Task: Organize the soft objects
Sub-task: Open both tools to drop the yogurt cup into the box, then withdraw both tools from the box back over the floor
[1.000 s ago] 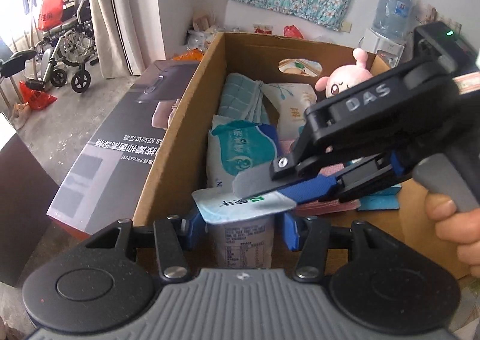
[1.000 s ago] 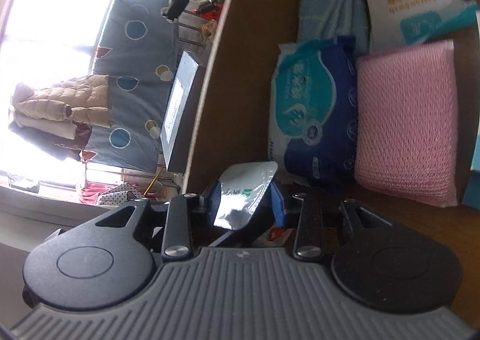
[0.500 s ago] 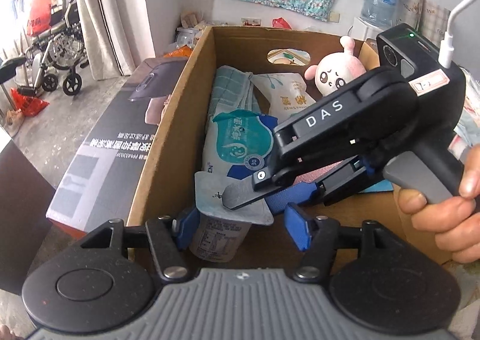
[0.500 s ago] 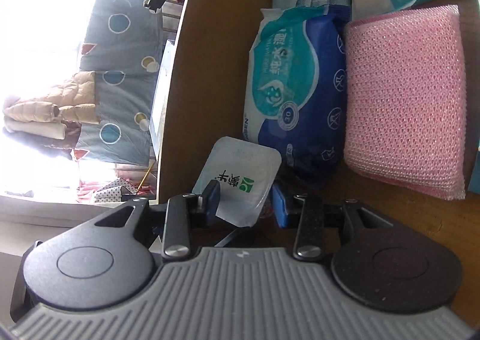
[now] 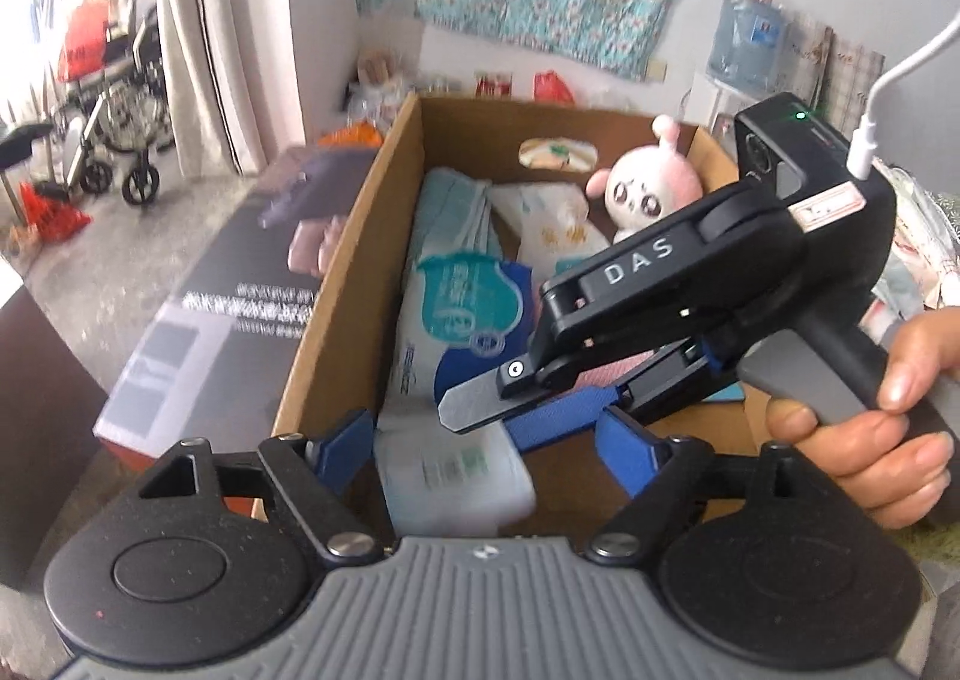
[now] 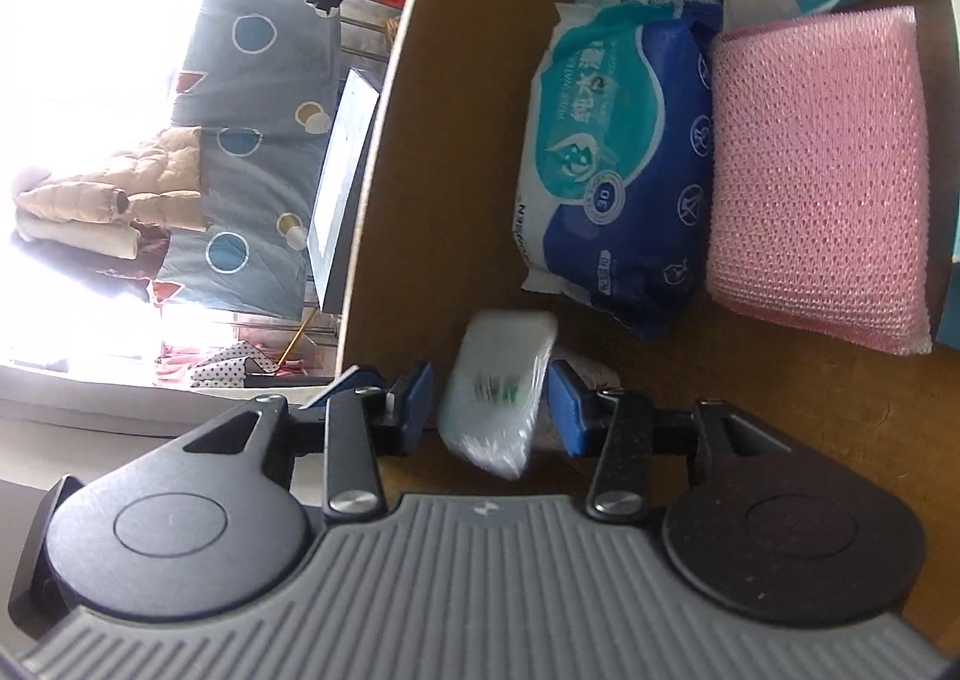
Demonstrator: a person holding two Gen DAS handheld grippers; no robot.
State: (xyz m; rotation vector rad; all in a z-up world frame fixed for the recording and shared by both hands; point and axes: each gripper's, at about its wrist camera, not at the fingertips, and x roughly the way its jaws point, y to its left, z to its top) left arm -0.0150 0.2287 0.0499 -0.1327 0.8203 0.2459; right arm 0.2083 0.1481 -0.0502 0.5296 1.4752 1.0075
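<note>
The left gripper (image 5: 477,449) opens wide, both pads clear of the white pouch (image 5: 456,476) lying low in the frame on the cardboard box (image 5: 336,320) floor. The right gripper (image 6: 489,401) is opening too, the blurred pouch between its pads, apparently free. Above lie wet wipes (image 6: 618,164) and a pink sponge (image 6: 819,176).

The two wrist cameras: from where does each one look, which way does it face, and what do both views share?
Left wrist: on the left gripper, looking down into the cardboard box; shows its opening fingers, the right gripper and a hand.
Right wrist: on the right gripper, low inside the box, facing its floor; shows its own opening fingers only.
Shared: white pouch, wipes pack.
</note>
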